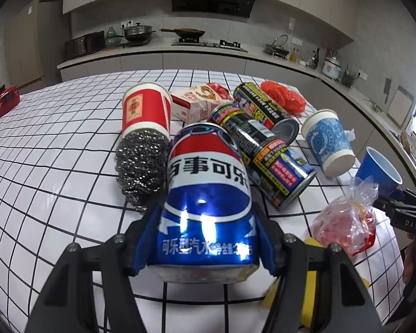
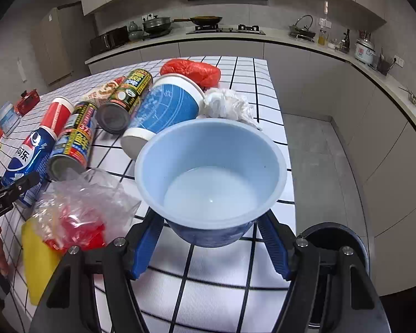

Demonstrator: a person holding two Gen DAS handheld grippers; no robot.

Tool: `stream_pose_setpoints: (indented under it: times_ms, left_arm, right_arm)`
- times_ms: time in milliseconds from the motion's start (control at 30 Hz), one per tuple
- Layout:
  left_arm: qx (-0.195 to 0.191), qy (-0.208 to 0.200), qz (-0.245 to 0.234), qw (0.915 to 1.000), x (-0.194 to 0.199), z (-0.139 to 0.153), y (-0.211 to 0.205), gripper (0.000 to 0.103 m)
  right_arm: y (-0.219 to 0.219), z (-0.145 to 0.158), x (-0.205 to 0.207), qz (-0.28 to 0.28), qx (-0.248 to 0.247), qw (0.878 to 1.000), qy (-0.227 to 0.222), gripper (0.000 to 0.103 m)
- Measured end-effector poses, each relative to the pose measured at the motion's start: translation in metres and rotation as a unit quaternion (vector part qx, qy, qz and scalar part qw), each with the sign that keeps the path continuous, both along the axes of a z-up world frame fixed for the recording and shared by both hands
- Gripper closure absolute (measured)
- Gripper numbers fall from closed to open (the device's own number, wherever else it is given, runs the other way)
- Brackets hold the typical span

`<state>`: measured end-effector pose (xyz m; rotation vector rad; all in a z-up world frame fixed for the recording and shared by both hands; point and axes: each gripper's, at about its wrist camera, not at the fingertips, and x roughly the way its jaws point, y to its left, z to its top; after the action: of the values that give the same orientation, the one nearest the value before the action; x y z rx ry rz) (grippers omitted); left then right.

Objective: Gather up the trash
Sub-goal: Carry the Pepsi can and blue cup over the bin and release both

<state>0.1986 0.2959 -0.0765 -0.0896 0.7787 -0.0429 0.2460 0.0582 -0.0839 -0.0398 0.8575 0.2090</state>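
A blue, red and white Pepsi can (image 1: 205, 183) lies on the checkered tablecloth (image 1: 55, 152), and my left gripper (image 1: 205, 222) is shut on it, a blue pad pressed to each side. The same can (image 2: 27, 155) shows at the left of the right wrist view. My right gripper (image 2: 209, 216) is shut on the lower body of a blue plastic cup (image 2: 210, 166), whose empty mouth faces the camera. In the left wrist view, the blue cup (image 1: 377, 172) sits tilted at the right gripper (image 1: 402, 211).
Spread over the table are a steel scourer (image 1: 140, 163), a red paper cup (image 1: 147, 108), two black-and-yellow cans (image 1: 263, 152), a carton (image 1: 197, 102), a blue-patterned paper cup (image 2: 166, 111), crumpled tissue (image 2: 227, 105), a red bag (image 2: 191, 69), a clear bag (image 2: 80, 208) and a yellow sponge (image 2: 38, 255). A dark round bin (image 2: 335, 238) stands below the table's right edge.
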Motion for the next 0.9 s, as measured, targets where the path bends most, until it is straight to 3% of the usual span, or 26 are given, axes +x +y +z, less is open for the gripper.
stream_pose_setpoints:
  times_ms: [467,767,900]
  left_arm:
    - [-0.012,-0.027,-0.007,0.9995,-0.032,0.032,-0.04,0.039]
    - [-0.012,-0.036,-0.011,0.9992,-0.057,0.043,-0.123,0.039]
    - [-0.016,-0.035,-0.02,0.999,-0.067,0.043,-0.18,0.039]
  right_arm:
    - [-0.046,0.041,-0.05,-0.006,0.006,0.999,-0.036,0.032]
    - [-0.133,0.052,-0.075,-0.006,0.01,0.999,-0.043,0.032]
    - [-0.188,0.052,-0.081,-0.002,0.004,0.999,-0.038,0.032]
